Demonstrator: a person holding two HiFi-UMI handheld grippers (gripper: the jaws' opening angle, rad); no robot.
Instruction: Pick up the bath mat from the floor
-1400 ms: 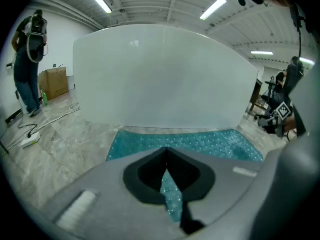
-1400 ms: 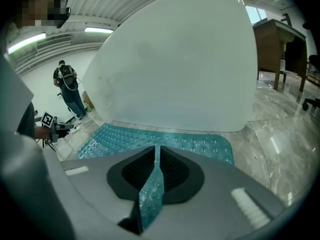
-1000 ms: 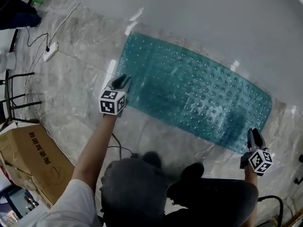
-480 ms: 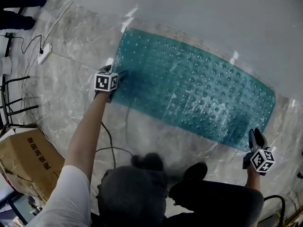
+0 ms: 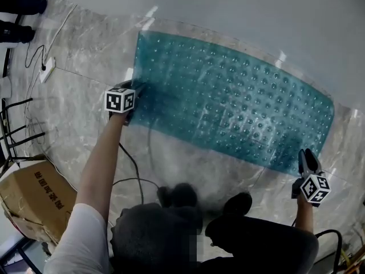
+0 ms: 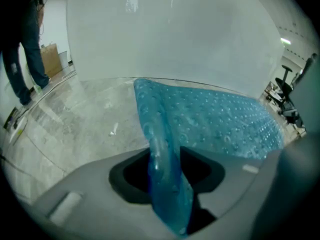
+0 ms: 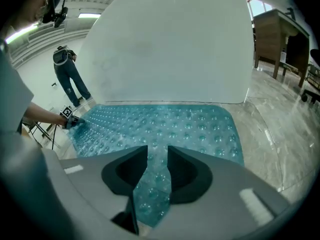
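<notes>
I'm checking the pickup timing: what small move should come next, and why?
Probably lift both claws together a little: the left claw, whose jaws have just been closing, pinches the mat's edge, the right claw grips its corner, and the rest lies flat.

In the head view the left edge cuts off the cardboard box [image 5: 31,198] and the shoes [image 5: 23,4] of someone standing far left. The person's head [image 5: 154,233] hides the near floor [image 5: 85,96]. The right gripper [image 5: 307,156] covers the bath mat's [image 5: 228,107] near right corner.
</notes>
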